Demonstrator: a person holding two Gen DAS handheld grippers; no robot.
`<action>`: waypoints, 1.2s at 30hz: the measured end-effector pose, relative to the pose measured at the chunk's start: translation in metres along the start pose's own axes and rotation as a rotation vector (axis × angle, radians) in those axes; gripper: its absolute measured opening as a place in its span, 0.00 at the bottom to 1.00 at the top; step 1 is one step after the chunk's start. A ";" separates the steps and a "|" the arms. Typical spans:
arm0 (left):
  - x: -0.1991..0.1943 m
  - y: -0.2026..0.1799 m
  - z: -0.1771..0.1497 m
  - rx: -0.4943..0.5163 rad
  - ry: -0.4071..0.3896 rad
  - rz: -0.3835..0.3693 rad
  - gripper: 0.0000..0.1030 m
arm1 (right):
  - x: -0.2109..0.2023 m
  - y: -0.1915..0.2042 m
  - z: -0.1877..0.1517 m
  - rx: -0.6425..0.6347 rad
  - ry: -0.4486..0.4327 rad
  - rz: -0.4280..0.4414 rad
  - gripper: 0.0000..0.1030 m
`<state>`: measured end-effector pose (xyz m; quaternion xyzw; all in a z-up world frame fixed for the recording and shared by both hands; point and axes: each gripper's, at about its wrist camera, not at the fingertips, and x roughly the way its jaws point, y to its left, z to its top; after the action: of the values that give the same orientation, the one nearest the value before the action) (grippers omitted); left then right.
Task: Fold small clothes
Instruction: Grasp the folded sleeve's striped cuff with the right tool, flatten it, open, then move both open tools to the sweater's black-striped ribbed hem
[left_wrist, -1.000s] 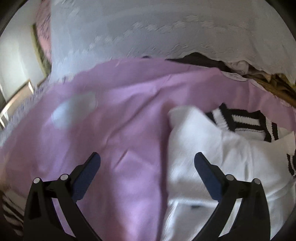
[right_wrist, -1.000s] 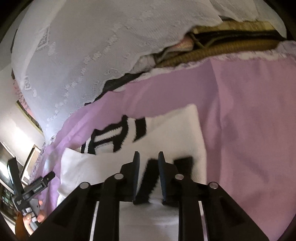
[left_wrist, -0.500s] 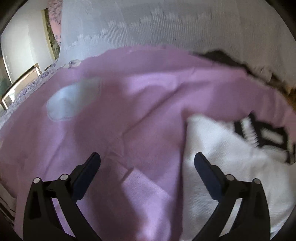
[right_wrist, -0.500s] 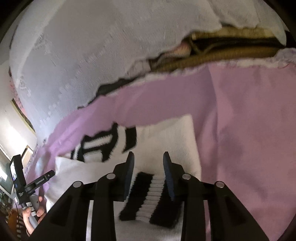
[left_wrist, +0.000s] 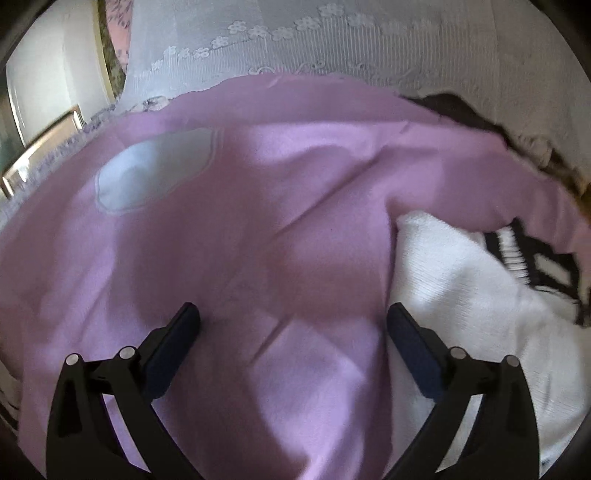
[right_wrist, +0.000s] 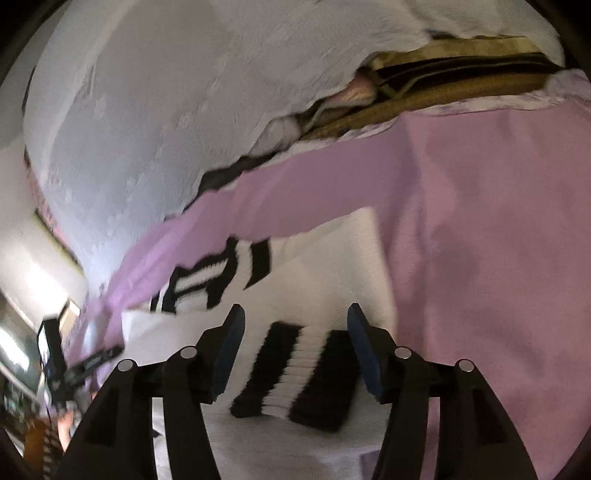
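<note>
A white knit sweater (right_wrist: 332, 258) with black-and-white striped trim lies on a pink cloth (right_wrist: 480, 240). Its striped cuff (right_wrist: 299, 373) lies loose between the fingers of my right gripper (right_wrist: 295, 321), which is open above it. In the left wrist view the sweater (left_wrist: 461, 295) lies at the right on the pink cloth (left_wrist: 258, 221). My left gripper (left_wrist: 291, 317) is open and empty over the cloth, its right finger at the sweater's left edge.
White lace fabric (left_wrist: 332, 40) hangs behind the cloth and shows in the right wrist view (right_wrist: 166, 110) too. Brown and striped fabrics (right_wrist: 443, 85) are piled at the back right. A pale patch (left_wrist: 151, 177) marks the cloth. The other hand-held gripper (right_wrist: 74, 365) shows far left.
My right gripper has opened and let go of the striped cuff, which now lies on the sweater. My left gripper has shifted left, away from the sweater.
</note>
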<state>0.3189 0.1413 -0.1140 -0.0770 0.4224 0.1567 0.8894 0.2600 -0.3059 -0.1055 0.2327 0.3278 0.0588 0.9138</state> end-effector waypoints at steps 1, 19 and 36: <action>-0.005 0.004 -0.003 -0.010 -0.007 -0.026 0.96 | -0.004 -0.003 0.000 0.016 -0.019 -0.009 0.58; -0.088 0.016 -0.095 0.105 -0.021 -0.126 0.96 | -0.070 -0.004 -0.055 0.065 0.004 0.025 0.68; -0.161 0.018 -0.195 0.324 -0.015 -0.188 0.96 | -0.143 0.028 -0.139 -0.155 0.121 -0.070 0.77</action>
<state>0.0751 0.0711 -0.1128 0.0290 0.4263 0.0032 0.9041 0.0632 -0.2647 -0.1046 0.1456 0.3847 0.0662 0.9091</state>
